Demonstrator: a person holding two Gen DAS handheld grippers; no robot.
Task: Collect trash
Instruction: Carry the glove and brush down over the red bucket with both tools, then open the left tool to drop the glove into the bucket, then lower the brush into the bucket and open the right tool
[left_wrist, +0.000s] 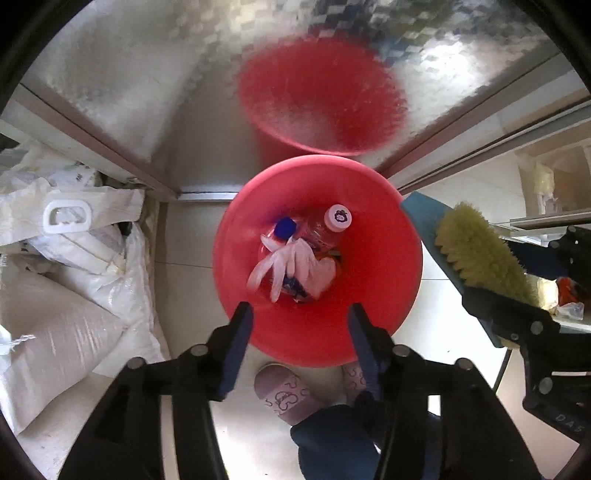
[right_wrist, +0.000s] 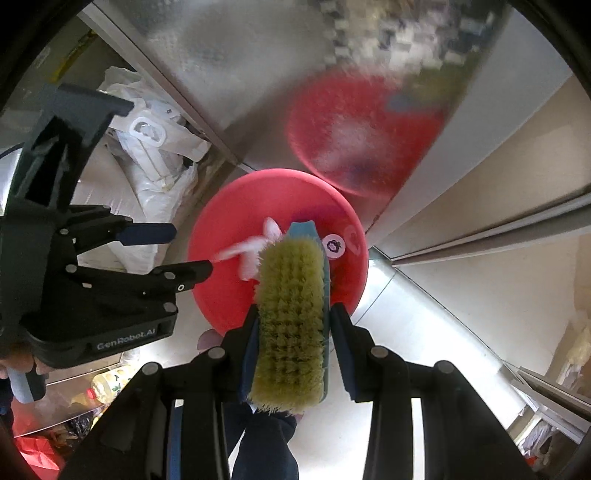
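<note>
Currently right tool (right_wrist: 293, 354) pinches the brush (right_wrist: 291, 325) over the red bin (right_wrist: 221, 288), long axis along the fingers, blue tip pointing away, bristles facing left. Left tool (left_wrist: 299, 325) is spread, empty, above the bin.

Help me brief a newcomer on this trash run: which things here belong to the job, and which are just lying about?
Part of the job:
- red bucket
- scrub brush, clamped in the right gripper
- white glove and bottles already in the bucket
- left gripper, jaws open above the bucket

Lying about:
- white sacks
- pink slippers
</note>
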